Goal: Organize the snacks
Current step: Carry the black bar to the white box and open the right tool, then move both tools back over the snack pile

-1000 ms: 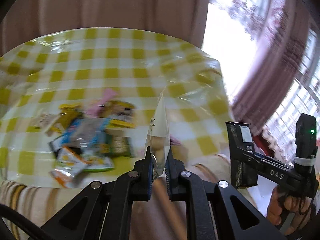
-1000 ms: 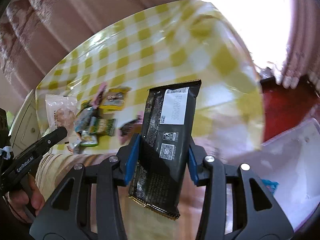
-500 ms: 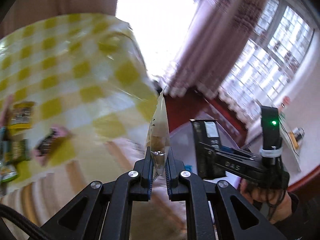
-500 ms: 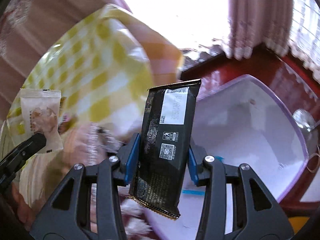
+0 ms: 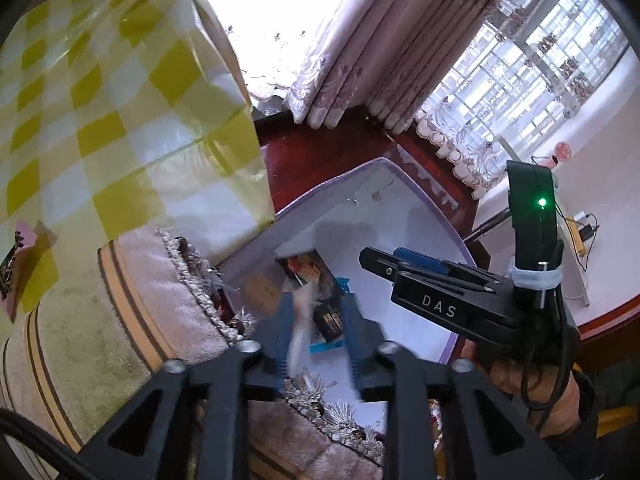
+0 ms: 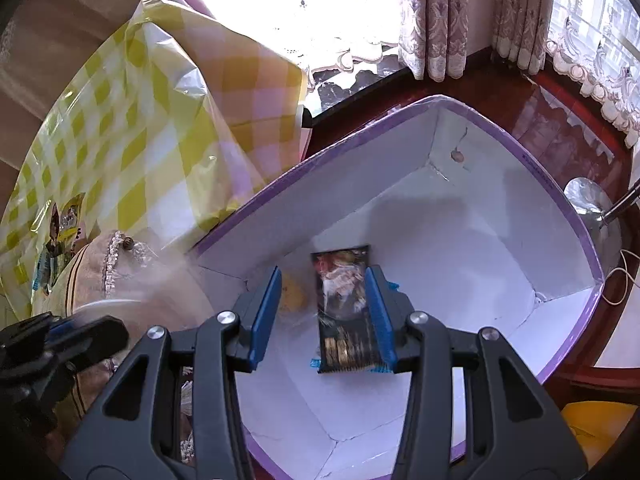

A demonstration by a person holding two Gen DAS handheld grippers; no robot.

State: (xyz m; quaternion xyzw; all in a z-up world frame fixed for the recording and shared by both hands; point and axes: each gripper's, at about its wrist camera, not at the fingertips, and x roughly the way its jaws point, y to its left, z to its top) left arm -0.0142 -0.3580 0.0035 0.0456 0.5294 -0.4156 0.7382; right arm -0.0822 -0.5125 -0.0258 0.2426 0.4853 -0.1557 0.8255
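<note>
Our left gripper [image 5: 316, 332] had just been opening, fingers apart around a blurred pale packet [image 5: 299, 334]. Our right gripper's [image 6: 324, 316] fingers stood apart; the black snack bar [image 6: 345, 308], clamped a second before, lay inside the purple-rimmed white cardboard box [image 6: 472, 240] beside the checked-cloth desk [image 6: 132, 140].

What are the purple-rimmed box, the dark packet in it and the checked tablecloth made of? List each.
Box: looks like cardboard, matte white inside, creased folded corners, purple rim.
Dark packet: probably plastic film, glossy print.
Checked tablecloth: likely thin plastic sheet, shiny and crinkled.
</note>
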